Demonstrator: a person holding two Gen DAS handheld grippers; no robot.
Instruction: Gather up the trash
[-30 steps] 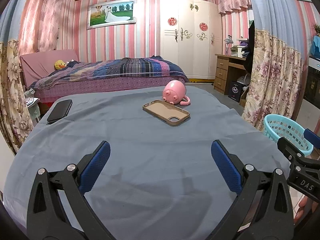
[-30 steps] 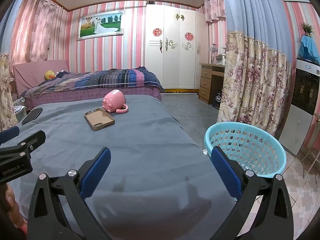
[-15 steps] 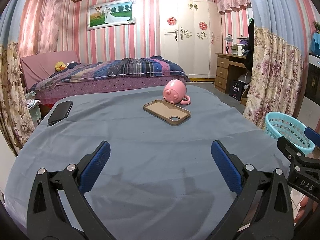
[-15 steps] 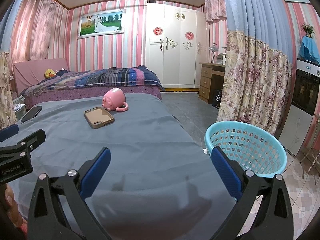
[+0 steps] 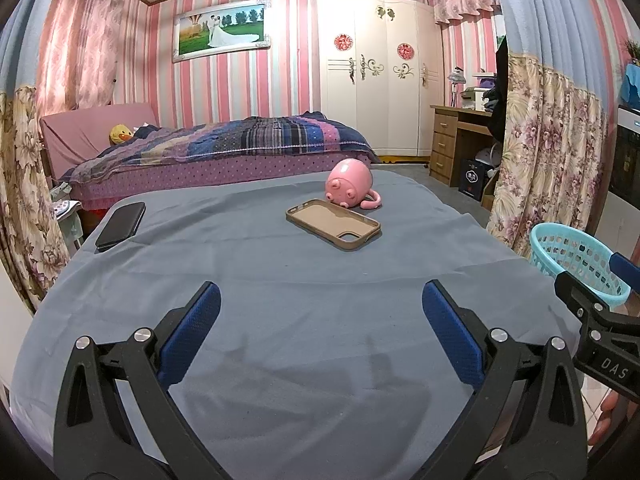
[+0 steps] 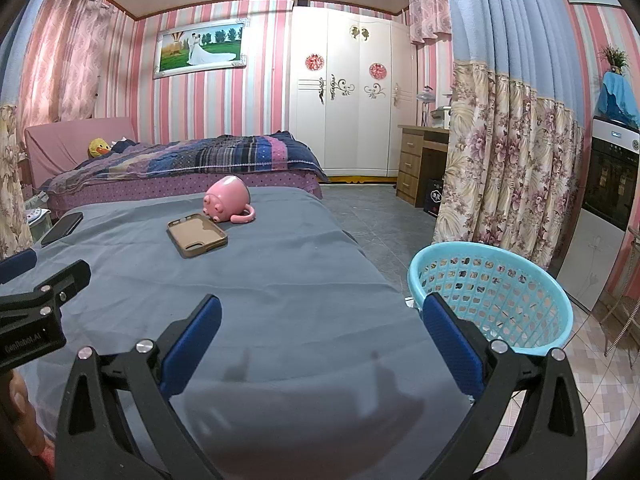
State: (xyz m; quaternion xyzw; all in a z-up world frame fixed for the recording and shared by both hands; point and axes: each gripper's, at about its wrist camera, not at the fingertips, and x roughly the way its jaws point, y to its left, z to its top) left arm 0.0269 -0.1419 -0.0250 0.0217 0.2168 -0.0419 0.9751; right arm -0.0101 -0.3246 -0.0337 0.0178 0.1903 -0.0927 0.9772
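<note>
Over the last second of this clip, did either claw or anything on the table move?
Nothing visibly changed. The left claw and right claw are open and empty over the grey cloth, as before. The pink mug, tan phone case, black phone and blue basket lie where they were.

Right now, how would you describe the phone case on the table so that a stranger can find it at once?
Start from the table with the grey-blue cloth in front of the bed. Near its far end lies a pink pig-faced mug on its side, and the phone case lies flat just in front of it. It is tan, empty, open side up, with a camera cut-out, unlike the black phone at the left edge.
</note>
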